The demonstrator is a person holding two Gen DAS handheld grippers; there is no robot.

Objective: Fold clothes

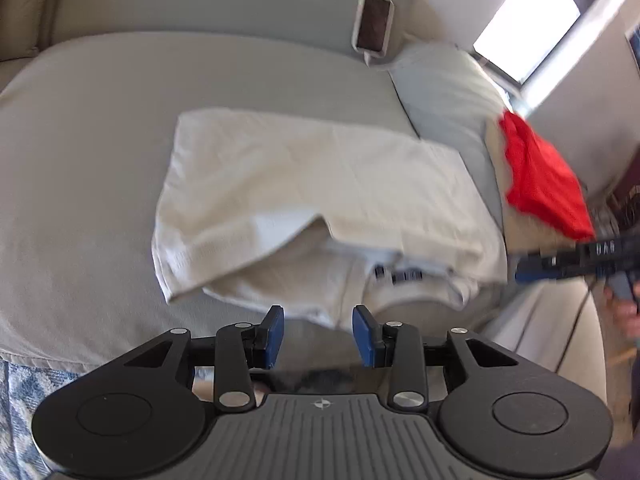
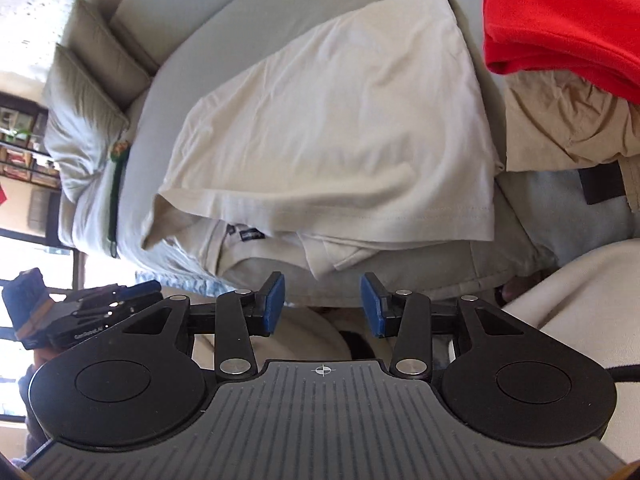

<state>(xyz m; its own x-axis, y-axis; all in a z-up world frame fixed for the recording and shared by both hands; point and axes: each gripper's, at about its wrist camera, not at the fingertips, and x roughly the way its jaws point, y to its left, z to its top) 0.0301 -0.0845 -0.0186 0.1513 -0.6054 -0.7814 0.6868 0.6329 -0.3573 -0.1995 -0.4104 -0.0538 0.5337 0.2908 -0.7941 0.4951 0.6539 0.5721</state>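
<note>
Surface: a wide sofa seat [image 1: 100, 128] in pale grey-beige fabric, backrest rising at 12 o'clock in the left wrist view. A bright window [image 1: 528, 20] sits at 1 o'clock; white wall beside it. In the right wrist view, shelves [image 2: 20, 152] with small items show at 9 o'clock, too blurred to name.

Task item: one cream shirt [image 1: 320, 184] lies on the seat, centre of the left view, folded into a rough rectangle. Its top layer lifts at the near edge, showing the collar and a dark label [image 1: 404, 276] underneath at 6 o'clock of the shirt.

Around it: one red garment [image 1: 540, 184] at 3 o'clock, heaped on a tan cloth [image 2: 560, 120] that shows under it in the right view. One grey cushion [image 1: 448, 96] at 1 o'clock, between shirt and red garment. Two more cushions [image 2: 92, 64] stand at 10 o'clock in the right view. One small dark, pale-framed object [image 1: 372, 24] leans on the backrest at 12 o'clock. Blue-and-white patterned fabric [image 1: 20, 408] at 8 o'clock.

Grippers: two. Left gripper [image 1: 318, 334] sits just short of the shirt's near edge, fingers spread, holding nothing. Right gripper [image 2: 322, 304], also at the near edge, fingers spread, empty; in the left view it enters at 4 o'clock, blurred.
</note>
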